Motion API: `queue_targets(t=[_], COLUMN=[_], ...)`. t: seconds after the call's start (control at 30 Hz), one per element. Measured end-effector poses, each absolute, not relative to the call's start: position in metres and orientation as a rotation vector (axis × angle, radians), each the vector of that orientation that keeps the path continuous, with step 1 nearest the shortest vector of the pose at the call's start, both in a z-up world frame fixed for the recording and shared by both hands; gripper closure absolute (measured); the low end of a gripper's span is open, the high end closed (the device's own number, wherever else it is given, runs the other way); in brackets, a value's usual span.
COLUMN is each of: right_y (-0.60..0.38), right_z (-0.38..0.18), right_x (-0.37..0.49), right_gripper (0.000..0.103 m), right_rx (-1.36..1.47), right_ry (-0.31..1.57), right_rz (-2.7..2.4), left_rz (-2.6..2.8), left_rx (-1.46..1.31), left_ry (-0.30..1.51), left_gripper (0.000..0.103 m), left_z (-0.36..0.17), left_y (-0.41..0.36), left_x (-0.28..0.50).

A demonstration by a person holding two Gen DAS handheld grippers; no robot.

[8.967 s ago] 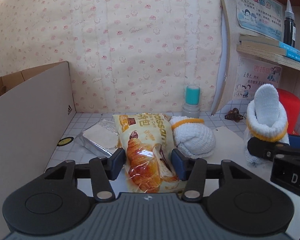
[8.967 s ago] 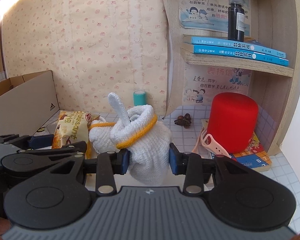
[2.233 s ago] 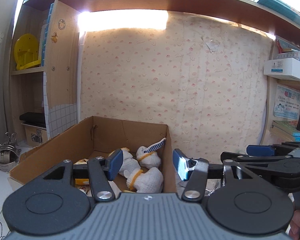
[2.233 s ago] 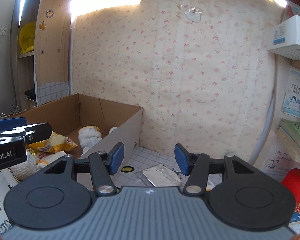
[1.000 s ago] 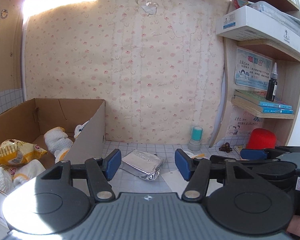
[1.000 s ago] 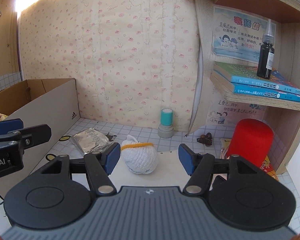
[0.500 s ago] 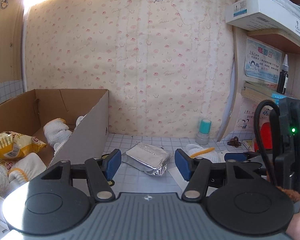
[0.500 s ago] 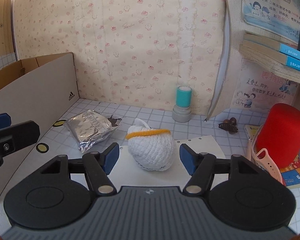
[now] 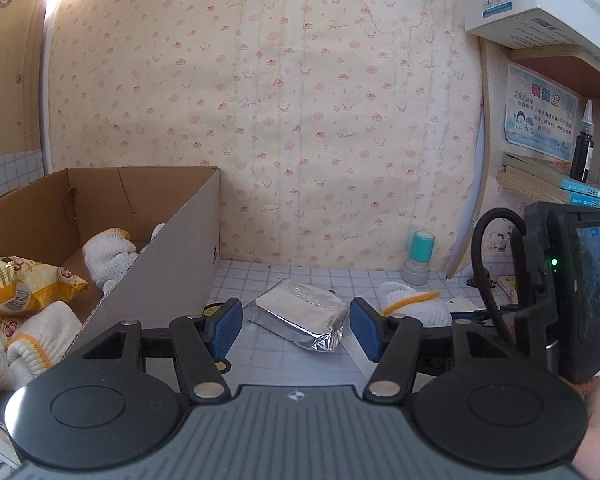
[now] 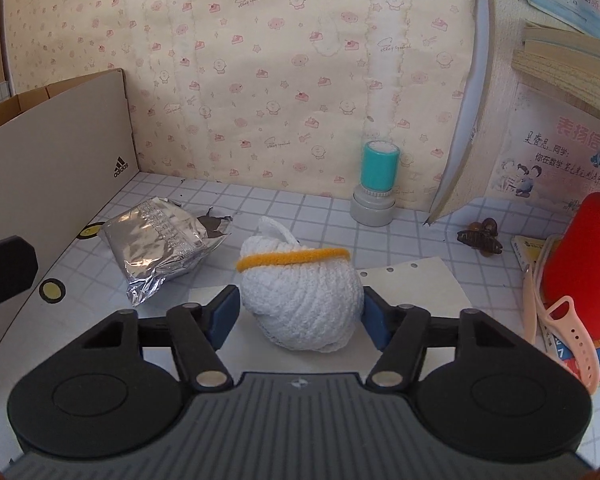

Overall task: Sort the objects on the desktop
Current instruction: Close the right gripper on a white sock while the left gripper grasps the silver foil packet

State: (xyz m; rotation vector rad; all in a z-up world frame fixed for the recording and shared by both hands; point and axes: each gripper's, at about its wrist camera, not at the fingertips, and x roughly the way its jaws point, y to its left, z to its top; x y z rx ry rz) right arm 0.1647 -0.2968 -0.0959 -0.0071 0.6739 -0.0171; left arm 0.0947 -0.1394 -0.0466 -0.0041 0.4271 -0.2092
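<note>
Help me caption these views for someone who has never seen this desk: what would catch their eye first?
First, the white rolled glove with an orange band on a paper sheet, sitting between the right gripper's closing jaws. Next, the crinkled silver foil packet on the checked desk ahead of the open left gripper. At far left, the cardboard box already holds more white gloves and a yellow snack bag.

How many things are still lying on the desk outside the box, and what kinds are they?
Rolled gloves: 1
Foil packets: 1
Stamps: 1
Hair clips: 1
Paper sheets: 1
Red tubs: 1
Watch straps: 1
Books: 1
Total: 8
</note>
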Motion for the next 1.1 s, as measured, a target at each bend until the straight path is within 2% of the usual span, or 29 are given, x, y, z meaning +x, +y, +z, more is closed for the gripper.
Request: queue_targets(t=[0.23,0.37,0.73,0.83,0.9,1.03,1.1], right_y=[-0.308,-0.325,-0.34,-0.341,-0.341,-0.343,-0.345], right_z=[-0.081,-0.069,-0.058,-0.057,-0.057,-0.055,-0.053], right_x=[0.147,0.132,0.11,0.108,0.108,0.107,0.107], right_gripper=[0.047,0.047,0.047,0.047,0.047,0.046,0.046], right_rx=[0.012,0.037,0.062,0.066,0.068,0.071,0.073], right_ry=[0.605,0.573,0.528,0.517,0.516,0.501,0.498], right_rz=[-0.032,-0.049,-0.027,-0.014,-0.01,-0.007,-0.01], left_rz=[-0.18,-0.123,0.08,0.123,0.144,0.161,0.167], left_rx=[-0.023,-0.035,-0.093,-0.114,-0.119,-0.136,-0.159], left_ry=[0.44,0.459,0.621,0.655,0.668,0.677,0.694], left_gripper=[0.039,0.035,0.032,0.026,0.017,0.011,0.004], left_z=[-0.051,-0.056,-0.077,-0.08,-0.083,-0.086,-0.09], left_y=[-0.153,-0.161,-0.18,-0.181,-0.182,-0.183,-0.181], left_x=[0.11,0.128,0.183,0.194,0.2,0.206,0.21])
